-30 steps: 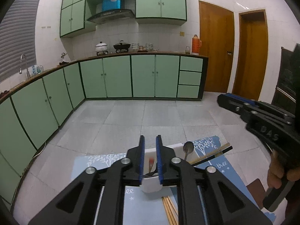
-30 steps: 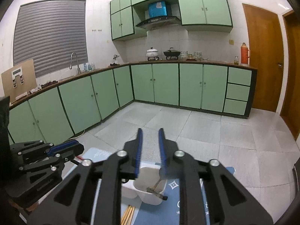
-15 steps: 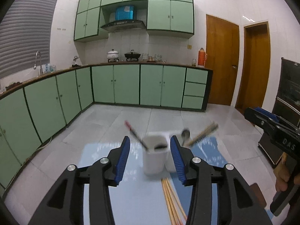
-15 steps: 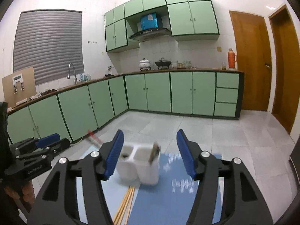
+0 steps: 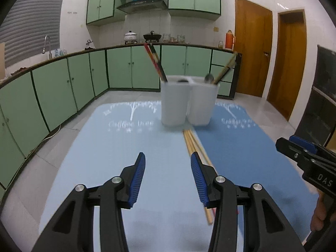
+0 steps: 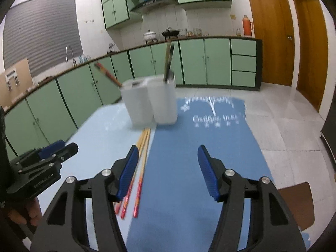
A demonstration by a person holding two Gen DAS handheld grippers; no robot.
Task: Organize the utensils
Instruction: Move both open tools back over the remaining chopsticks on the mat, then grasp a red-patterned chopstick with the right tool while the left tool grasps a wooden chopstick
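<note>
A white two-cup utensil holder [image 5: 189, 103] [image 6: 150, 103] stands at the far side of the blue mats. Its left cup holds red-and-black chopsticks [image 5: 154, 63] [image 6: 107, 74]; its right cup holds a spoon [image 5: 209, 78] and wooden chopsticks [image 5: 225, 67] [image 6: 168, 59]. Several loose wooden chopsticks [image 5: 195, 147] [image 6: 141, 157] lie on the mats in front of it. My left gripper [image 5: 167, 174] is open and empty, low over the light mat, just left of the loose chopsticks. My right gripper [image 6: 168, 170] is open and empty, just right of them.
A light blue mat [image 5: 117, 138] and a darker blue mat [image 6: 189, 157] cover the table. Green kitchen cabinets [image 5: 63, 84] run behind and to the left. Wooden doors [image 5: 252, 46] stand at the right. A brown chair seat [image 6: 298, 201] is at the table's right edge.
Both grippers were shut over the holder's cups, then opened and pulled back towards me. They now sit low over the mats, and the utensils stay in the cups.
</note>
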